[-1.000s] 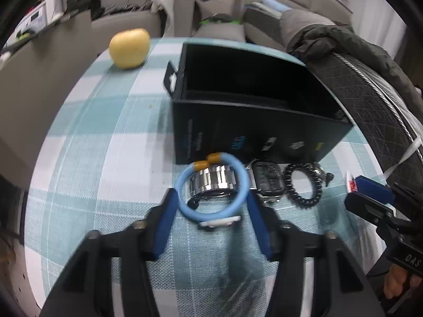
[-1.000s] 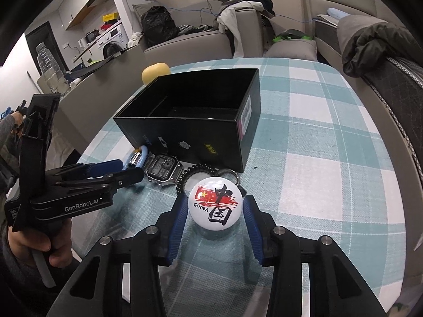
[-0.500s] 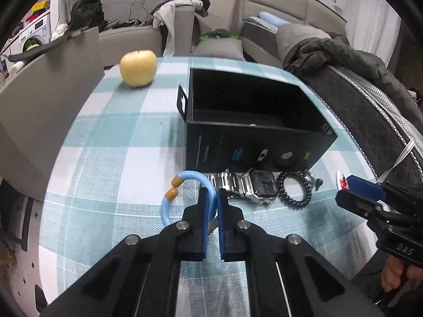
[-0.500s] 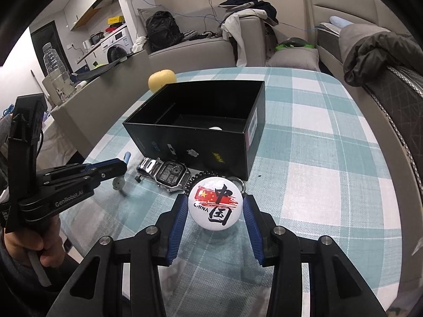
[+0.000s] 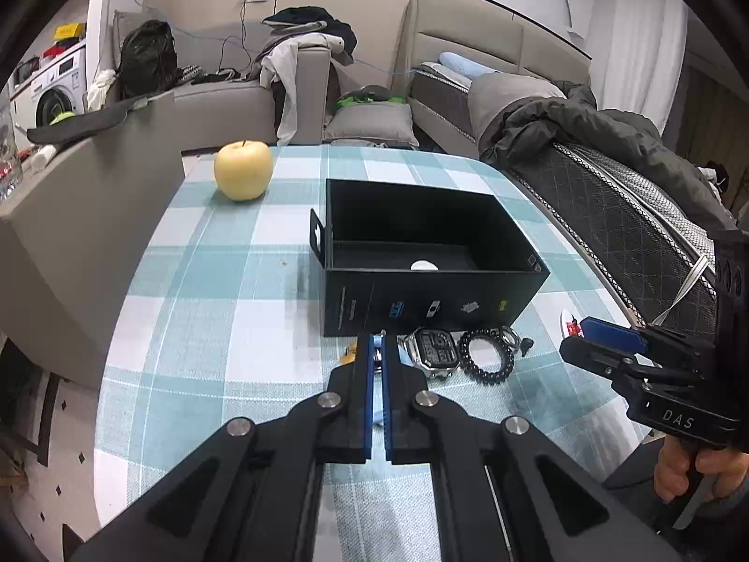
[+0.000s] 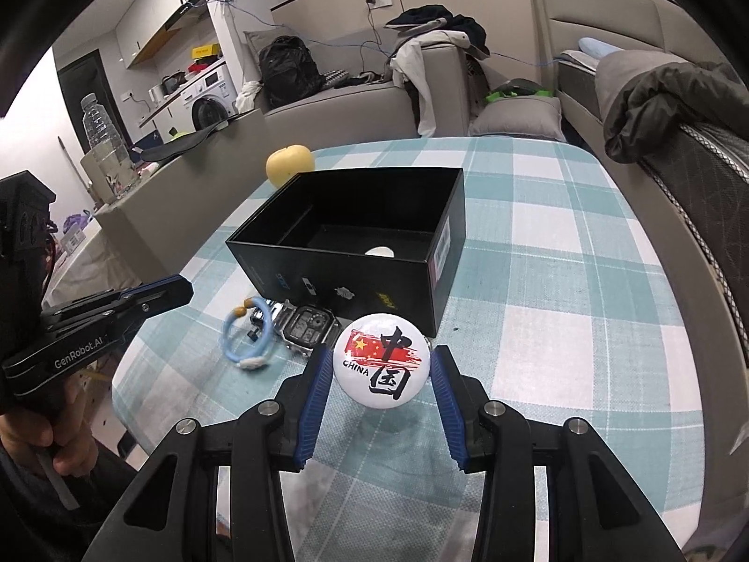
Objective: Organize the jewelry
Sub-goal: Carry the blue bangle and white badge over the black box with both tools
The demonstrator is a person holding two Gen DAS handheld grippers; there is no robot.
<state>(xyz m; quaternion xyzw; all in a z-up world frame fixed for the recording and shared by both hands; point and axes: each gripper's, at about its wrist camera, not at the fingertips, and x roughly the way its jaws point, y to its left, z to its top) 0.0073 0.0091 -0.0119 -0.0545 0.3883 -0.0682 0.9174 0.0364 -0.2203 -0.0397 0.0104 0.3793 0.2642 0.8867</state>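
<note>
Black jaws of the left gripper (image 5: pixel 377 342) are sitting almost closed, empty, before the black box (image 5: pixel 421 253). From the right wrist, the right gripper (image 6: pixel 380 357) is pinching the badge (image 6: pixel 381 360) rim-to-rim beside the box's front corner; it's probably light, stiff and slippery.

Worktop cloth (image 6: pixel 561 290): teal-white check. Box (image 6: pixel 356 276): black. Badge (image 6: pixel 381 358): white, red flag, black characters. Bracelet (image 6: pixel 248 335): pale blue, 2 orange beads. Watch (image 6: pixel 304 328): silver, dark face. Bead bracelet (image 5: pixel 487 356): black. Apple (image 5: pixel 243 175): yellow. Finger pads (image 6: pixel 313 398): blue.
</note>
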